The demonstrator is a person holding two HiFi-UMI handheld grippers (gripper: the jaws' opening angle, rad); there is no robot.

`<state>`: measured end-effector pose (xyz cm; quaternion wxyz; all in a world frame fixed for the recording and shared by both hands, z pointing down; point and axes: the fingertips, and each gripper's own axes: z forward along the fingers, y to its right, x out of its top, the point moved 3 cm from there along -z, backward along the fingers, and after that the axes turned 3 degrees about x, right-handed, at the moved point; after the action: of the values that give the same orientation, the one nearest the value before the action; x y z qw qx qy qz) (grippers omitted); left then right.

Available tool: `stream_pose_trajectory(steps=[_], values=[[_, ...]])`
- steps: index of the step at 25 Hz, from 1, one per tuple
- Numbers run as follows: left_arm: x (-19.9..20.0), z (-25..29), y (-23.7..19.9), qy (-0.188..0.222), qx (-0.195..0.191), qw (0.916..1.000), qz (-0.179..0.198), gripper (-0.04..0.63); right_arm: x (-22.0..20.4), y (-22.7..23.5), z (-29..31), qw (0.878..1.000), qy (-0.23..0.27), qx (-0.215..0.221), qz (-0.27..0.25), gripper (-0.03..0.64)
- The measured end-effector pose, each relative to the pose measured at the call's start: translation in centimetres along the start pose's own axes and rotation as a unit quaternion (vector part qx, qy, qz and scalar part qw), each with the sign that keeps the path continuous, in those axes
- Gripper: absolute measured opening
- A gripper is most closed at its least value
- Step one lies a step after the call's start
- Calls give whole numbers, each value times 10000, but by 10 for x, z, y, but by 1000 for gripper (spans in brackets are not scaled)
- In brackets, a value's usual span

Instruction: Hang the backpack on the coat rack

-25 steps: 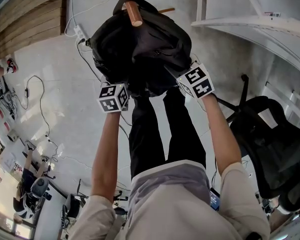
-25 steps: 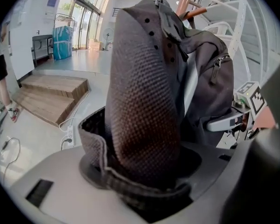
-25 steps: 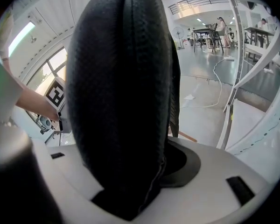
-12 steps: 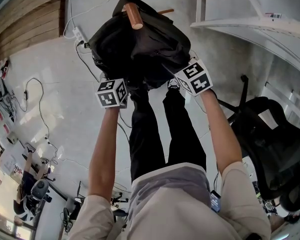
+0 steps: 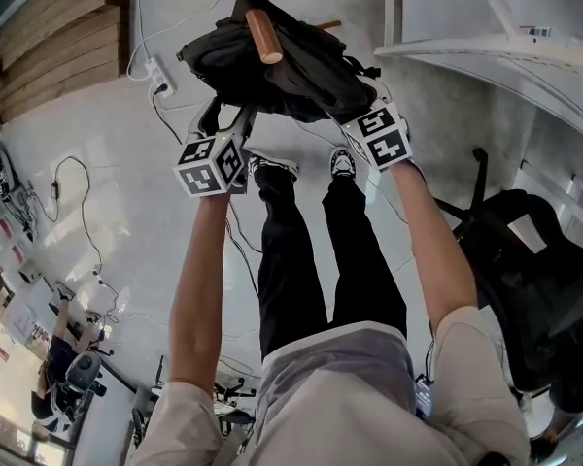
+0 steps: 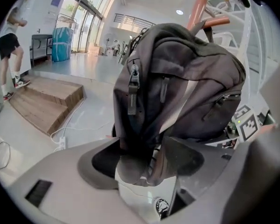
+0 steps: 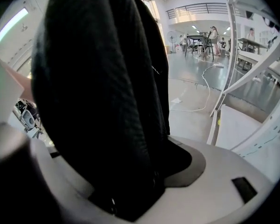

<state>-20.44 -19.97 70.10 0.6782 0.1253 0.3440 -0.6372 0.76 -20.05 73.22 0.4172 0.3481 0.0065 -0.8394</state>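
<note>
The left gripper [image 6: 144, 158] is held with its jaws spread wide. They have just been opened more and then brought in a tiny bit. A low bit of the backpack [image 6: 177, 87] is seen hanging down between them. It is not squeezed by the pads.

The right gripper [image 7: 130, 171] is held with its jaws spread too, and they have just been opening. Most of the gap between them is filled by thick black cloth from the backpack. No tight pinch is seen there.

In the head view both grippers are held up at the near, low edge of the backpack. The left one is placed at its left corner and the right one at its right corner.

The backpack is hung by its top on a brown peg [image 5: 265, 39] of the rack [image 6: 197, 8], on the far side from the person. The end of the peg is seen poking out over the top of the bag.

Under the backpack two shoes [image 5: 272, 166] are seen on the pale floor [image 5: 126, 221]. A black chair [image 5: 534, 289] is placed at the right, and a white frame [image 5: 486, 51] is seen at the far right. A white power strip [image 5: 157, 74] is laid on the floor at the far left, near a wooden step [image 5: 49, 37].
</note>
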Motion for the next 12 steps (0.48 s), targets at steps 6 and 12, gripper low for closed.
stream_pose_trajectory(steps=[6,12], values=[[-5,-4,3,-96,-38,9999,111,304,2,-4,5,9999,-67,120,-56,309],[-15,-11,16,-275,-162,9993,200,304,0,-9,2,10000,-39,84,-32,362]])
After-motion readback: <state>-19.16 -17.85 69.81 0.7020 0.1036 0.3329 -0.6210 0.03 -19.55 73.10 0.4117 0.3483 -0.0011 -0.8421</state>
